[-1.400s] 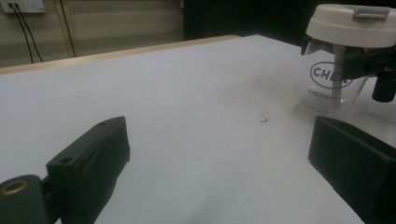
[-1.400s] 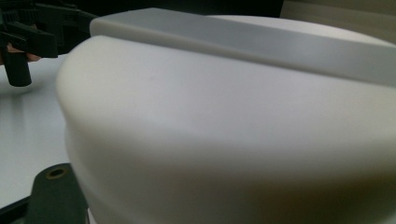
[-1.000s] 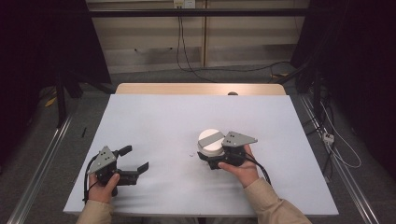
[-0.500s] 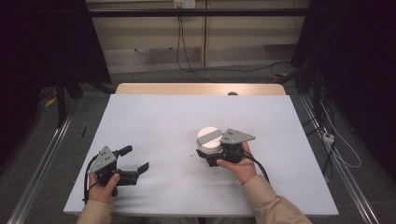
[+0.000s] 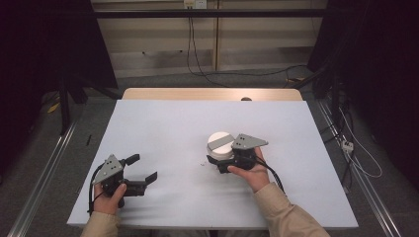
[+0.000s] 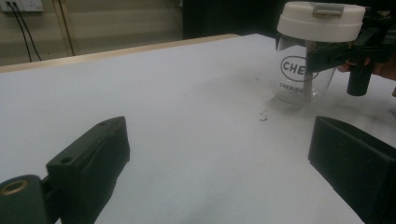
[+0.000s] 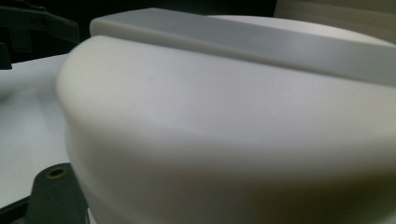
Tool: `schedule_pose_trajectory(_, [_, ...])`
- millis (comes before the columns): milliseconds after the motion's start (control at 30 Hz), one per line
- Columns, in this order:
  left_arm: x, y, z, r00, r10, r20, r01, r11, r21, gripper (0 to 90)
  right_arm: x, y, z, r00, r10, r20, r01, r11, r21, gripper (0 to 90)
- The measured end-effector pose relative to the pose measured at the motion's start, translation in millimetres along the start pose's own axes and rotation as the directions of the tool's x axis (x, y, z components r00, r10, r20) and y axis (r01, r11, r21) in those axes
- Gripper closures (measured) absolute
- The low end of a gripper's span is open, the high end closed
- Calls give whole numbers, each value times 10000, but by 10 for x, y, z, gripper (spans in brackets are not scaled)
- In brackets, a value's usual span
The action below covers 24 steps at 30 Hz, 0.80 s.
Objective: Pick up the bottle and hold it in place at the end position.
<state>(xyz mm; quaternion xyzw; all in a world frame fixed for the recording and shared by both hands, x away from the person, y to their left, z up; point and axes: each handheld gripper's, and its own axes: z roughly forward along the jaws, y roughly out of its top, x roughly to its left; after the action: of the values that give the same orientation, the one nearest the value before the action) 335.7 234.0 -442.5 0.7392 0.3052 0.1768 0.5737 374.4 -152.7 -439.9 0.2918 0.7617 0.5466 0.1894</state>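
A clear jar (image 5: 220, 144) with a white lid and dark lettering stands right of the table's middle; in the left gripper view the jar (image 6: 301, 74) sits on the white surface at the upper right. My right gripper (image 5: 217, 157) is shut on the jar just below the lid, and its black jaw (image 6: 327, 53) crosses the glass. In the right gripper view the white lid (image 7: 224, 116) looms very close. My left gripper (image 5: 143, 169) rests on the table at the front left, open, with nothing between its jaws (image 6: 219, 158).
The white table top (image 5: 173, 123) has a wooden strip (image 5: 207, 94) along its far edge. A few small crumbs (image 6: 264, 116) lie left of the jar. Cables run over the floor behind and to the right of the table.
The right gripper with the jar has edged very slightly away from the person. The left gripper has kept still.
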Motion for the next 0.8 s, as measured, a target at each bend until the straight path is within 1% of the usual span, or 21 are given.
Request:
schedule_pose_trajectory(367, [-5,-4,3,10000,-86,27,86,10000,-11,51,-31,4,60,10000,10,15,-10,10000,22,185])
schedule_pose_trajectory(800, [0,-8,5,10000,-85,47,85,10000,-2,51,-77,18,138,10000,40,79,-40,10000,43,186])
